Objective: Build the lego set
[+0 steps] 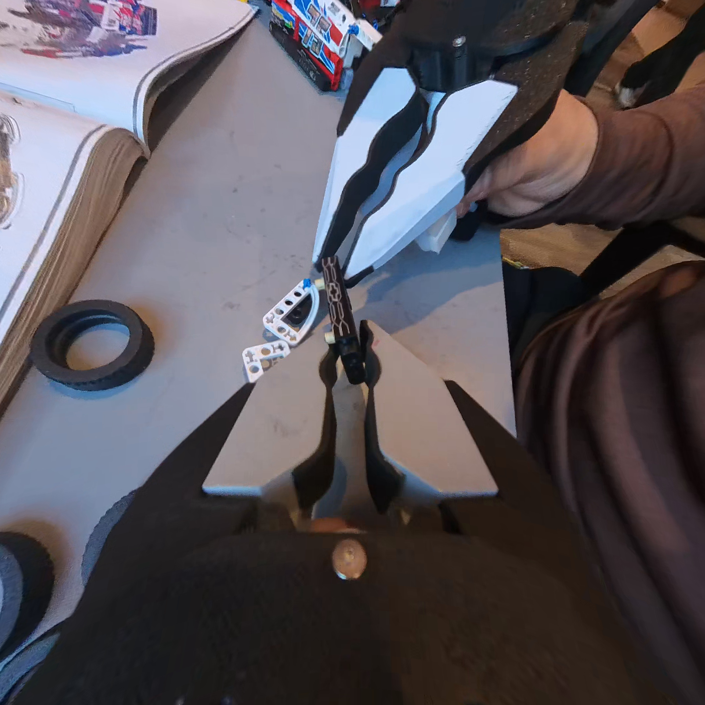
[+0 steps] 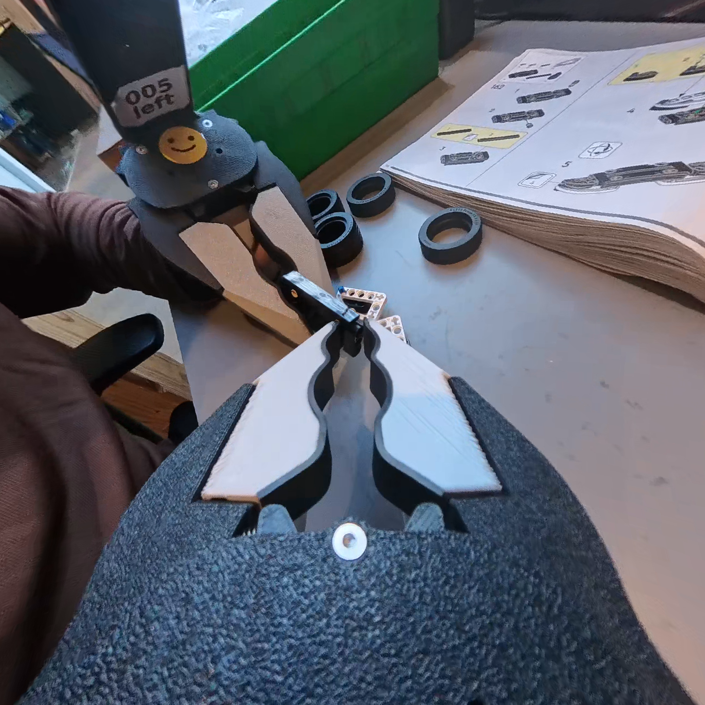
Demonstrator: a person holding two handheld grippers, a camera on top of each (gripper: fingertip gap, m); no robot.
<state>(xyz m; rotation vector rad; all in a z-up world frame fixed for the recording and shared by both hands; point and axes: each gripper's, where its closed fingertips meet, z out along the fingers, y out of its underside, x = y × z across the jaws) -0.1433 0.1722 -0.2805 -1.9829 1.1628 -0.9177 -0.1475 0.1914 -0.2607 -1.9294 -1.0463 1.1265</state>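
1. The left gripper (image 1: 349, 349) is closed on one end of a long black lego beam (image 1: 340, 309), which has a pale line pattern on its top face and small tan pins on its side.
2. The right gripper (image 2: 349, 328) is closed on the other end of the same beam (image 2: 324, 301), so the beam hangs between the two tools, just above the grey table (image 1: 213, 213).
3. Just beside the beam, on the table, lies a white curved lego frame piece (image 1: 292, 313) with round holes and a blue pin at its corner.
4. A smaller white L-shaped lego piece (image 1: 263, 356) lies next to the frame, on the side away from the beam.
5. One black rubber tyre (image 1: 91, 345) lies flat, well apart from the beam, near the open instruction book (image 1: 57, 160).
6. In the right wrist view, three more black tyres (image 2: 370, 194) lie beyond the beam; the book (image 2: 572, 152) is to the right of them and a green box (image 2: 324, 76) stands behind them.
7. A partly built red, white and blue lego model (image 1: 316, 42) stands at the far edge of the table, beyond the beam.
8. A hand (image 1: 534, 168) in a brown sleeve holds the right gripper.
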